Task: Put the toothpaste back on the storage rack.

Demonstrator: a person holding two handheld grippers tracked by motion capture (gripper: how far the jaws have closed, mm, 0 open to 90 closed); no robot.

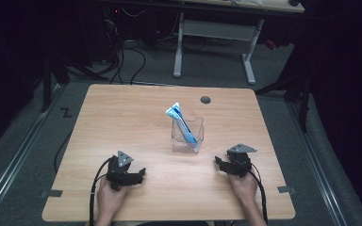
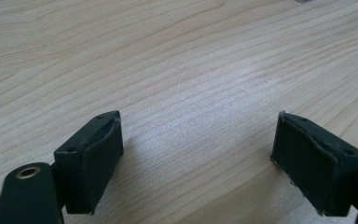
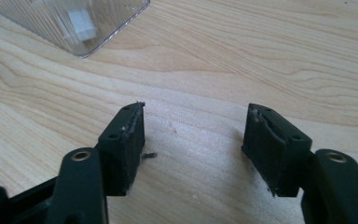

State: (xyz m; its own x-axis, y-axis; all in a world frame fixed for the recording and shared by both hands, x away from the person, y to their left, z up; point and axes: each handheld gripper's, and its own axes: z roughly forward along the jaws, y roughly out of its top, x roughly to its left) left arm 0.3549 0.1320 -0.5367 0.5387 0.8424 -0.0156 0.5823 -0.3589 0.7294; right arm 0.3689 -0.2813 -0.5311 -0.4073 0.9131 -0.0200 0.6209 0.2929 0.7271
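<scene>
A clear square plastic cup (image 1: pixel 187 134) stands near the middle of the wooden table (image 1: pixel 122 117). A blue and white toothpaste tube (image 1: pixel 181 123) leans inside it, its flat end sticking up to the left. My left gripper (image 1: pixel 141 175) rests low on the table at the front left, open, with bare wood between its jaws (image 2: pixel 198 154). My right gripper (image 1: pixel 218 163) sits at the front right, also open and holding nothing (image 3: pixel 193 140). In the right gripper view the base of the clear cup (image 3: pixel 70 21) shows at the upper left, apart from the jaws.
A round cable hole (image 1: pixel 205 100) is set near the table's far edge. Beyond the table stands a white-legged desk frame (image 1: pixel 214 42) with cables on the grey floor. A person's hands (image 1: pixel 108 200) hold both grippers at the near edge.
</scene>
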